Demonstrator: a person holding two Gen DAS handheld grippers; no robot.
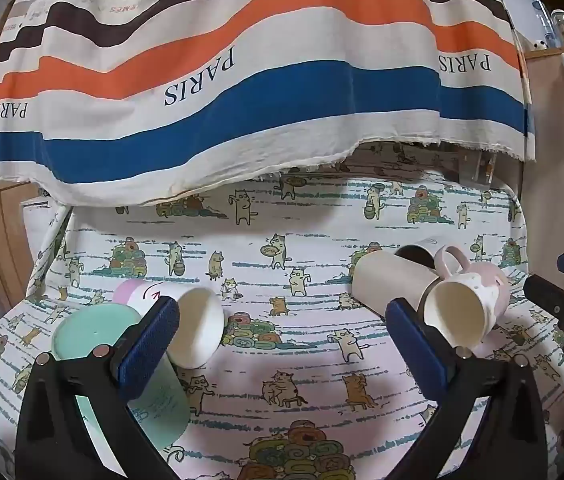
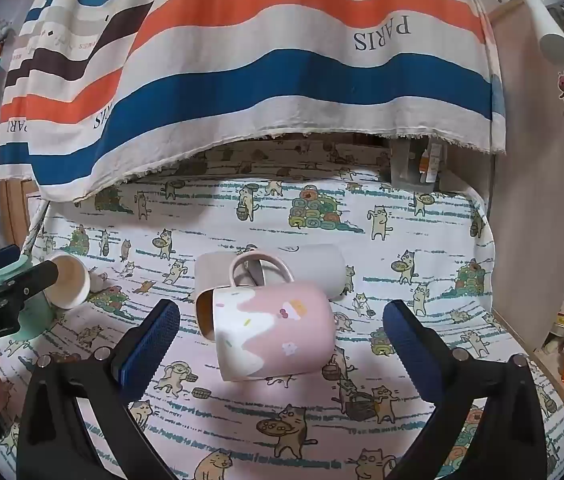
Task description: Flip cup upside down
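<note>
While "PARIS" reads upside down on the striped cloth (image 2: 282, 80), we see the pink mug (image 2: 278, 332) on its side between our right gripper (image 2: 282, 332)'s spread jaws, mouth toward nine o'clock, showing nothing inside; our left gripper (image 1: 282, 332) also gapes, grasping nothing.

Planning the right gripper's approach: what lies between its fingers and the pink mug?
Nothing: in the right wrist view only bare cat-print cloth separates the open right gripper from the pink mug.

Pink-and-white handled mug (image 2: 272, 334) on its side; handle up; mouth leftward
</note>
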